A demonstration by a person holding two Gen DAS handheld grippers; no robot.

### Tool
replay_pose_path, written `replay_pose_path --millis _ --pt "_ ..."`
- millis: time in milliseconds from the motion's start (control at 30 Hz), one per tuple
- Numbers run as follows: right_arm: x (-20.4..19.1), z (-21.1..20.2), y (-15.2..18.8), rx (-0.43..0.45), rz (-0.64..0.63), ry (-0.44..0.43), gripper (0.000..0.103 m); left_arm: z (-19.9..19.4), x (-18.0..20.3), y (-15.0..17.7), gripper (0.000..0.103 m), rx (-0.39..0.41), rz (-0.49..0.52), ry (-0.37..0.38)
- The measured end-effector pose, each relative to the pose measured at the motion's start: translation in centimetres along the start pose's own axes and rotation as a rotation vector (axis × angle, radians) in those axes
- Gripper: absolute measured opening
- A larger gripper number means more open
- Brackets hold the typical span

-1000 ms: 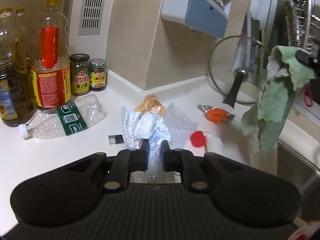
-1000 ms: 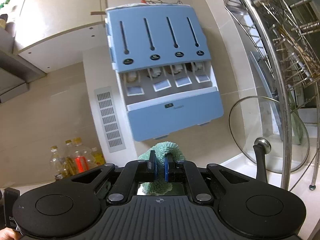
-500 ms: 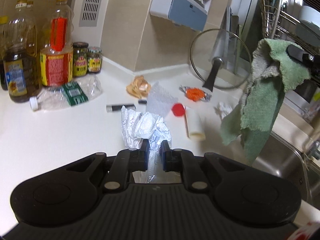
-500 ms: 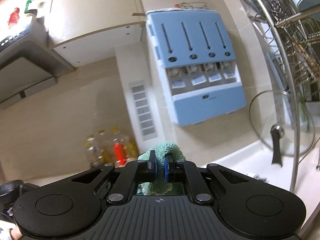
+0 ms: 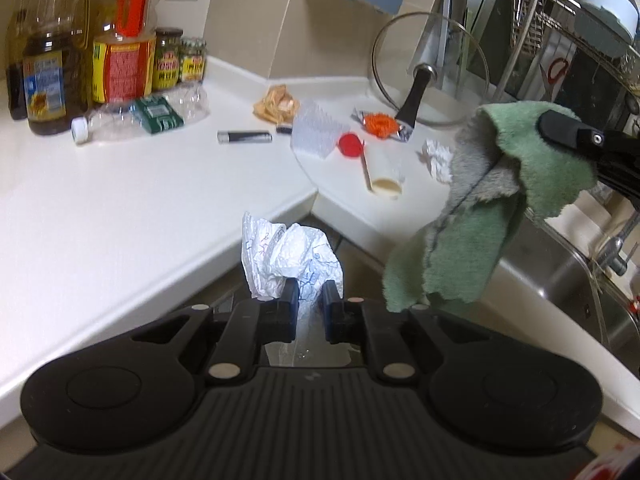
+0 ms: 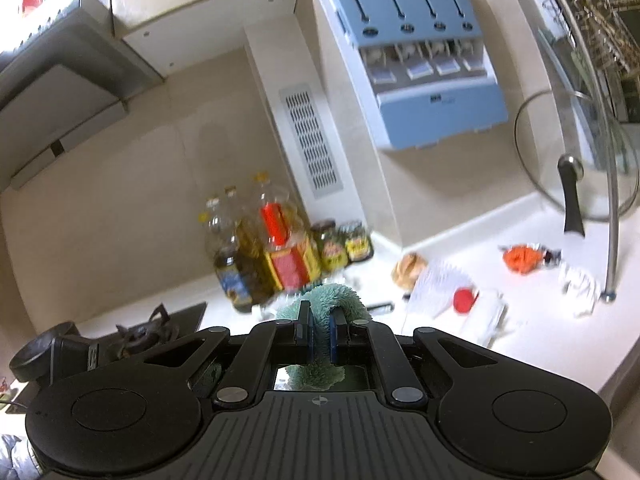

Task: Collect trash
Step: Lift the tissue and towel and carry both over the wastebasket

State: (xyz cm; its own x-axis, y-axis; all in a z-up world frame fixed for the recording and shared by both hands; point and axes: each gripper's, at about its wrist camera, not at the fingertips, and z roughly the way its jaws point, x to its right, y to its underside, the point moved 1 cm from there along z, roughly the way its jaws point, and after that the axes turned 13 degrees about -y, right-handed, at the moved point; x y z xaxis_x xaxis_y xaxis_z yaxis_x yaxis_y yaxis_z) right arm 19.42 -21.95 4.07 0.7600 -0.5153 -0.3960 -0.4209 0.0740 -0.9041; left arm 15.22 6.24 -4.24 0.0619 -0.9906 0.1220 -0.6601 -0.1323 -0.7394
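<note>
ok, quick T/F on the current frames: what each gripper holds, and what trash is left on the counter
1. The left gripper is shut on the crumpled white wrapper. True.
2. The right gripper is open and empty. False: it is shut on the green cloth.
3. The clear plastic bottle stands upright. False: it lies on its side on the counter.
4. A red cap is on the counter. True.

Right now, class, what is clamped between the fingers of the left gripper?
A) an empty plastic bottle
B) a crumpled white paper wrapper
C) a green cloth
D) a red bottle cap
B: the left gripper is shut on the crumpled white paper wrapper, held out past the counter edge, while the green cloth hangs from the right gripper.
</note>
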Motion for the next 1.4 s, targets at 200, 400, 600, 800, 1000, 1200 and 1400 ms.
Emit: replay_pose_path --millis 200,400,600,800,1000,1200,1400 --pt "-0.1 1.4 2.8 -0.103 0.04 0.021 0.007 0.7 -0.2 2.4 0.011 -0.053 0.001 0.003" --pt "0.6 3.2 6.0 -0.196 0.093 0.023 0.007 2.1 -0.7 4.8 0.011 -0.099 -0.011 0.002" --pt "1.9 5.0 9.3 -0.276 0.143 0.026 0.007 3.7 -1.2 7.2 0.011 -0.144 -0.03 -0.011" --pt "3.7 7.1 13.0 -0.34 0.18 0.02 0.007 5.9 -1.7 9.4 0.011 -0.183 -0.053 -0.033" --pt "5.9 9.6 16.9 -0.418 0.227 0.039 0.007 8.3 -2.2 10.9 0.011 -0.215 -0.071 -0.057" --pt "9.5 12.3 22.5 -0.573 0.259 0.101 0.007 11.2 -2.6 12.0 0.011 -0.255 -0.074 -0.07" --pt "12.5 14.6 27.6 -0.73 0.201 0.197 0.008 14.0 -2.5 13.1 0.011 -0.299 -0.06 -0.072"
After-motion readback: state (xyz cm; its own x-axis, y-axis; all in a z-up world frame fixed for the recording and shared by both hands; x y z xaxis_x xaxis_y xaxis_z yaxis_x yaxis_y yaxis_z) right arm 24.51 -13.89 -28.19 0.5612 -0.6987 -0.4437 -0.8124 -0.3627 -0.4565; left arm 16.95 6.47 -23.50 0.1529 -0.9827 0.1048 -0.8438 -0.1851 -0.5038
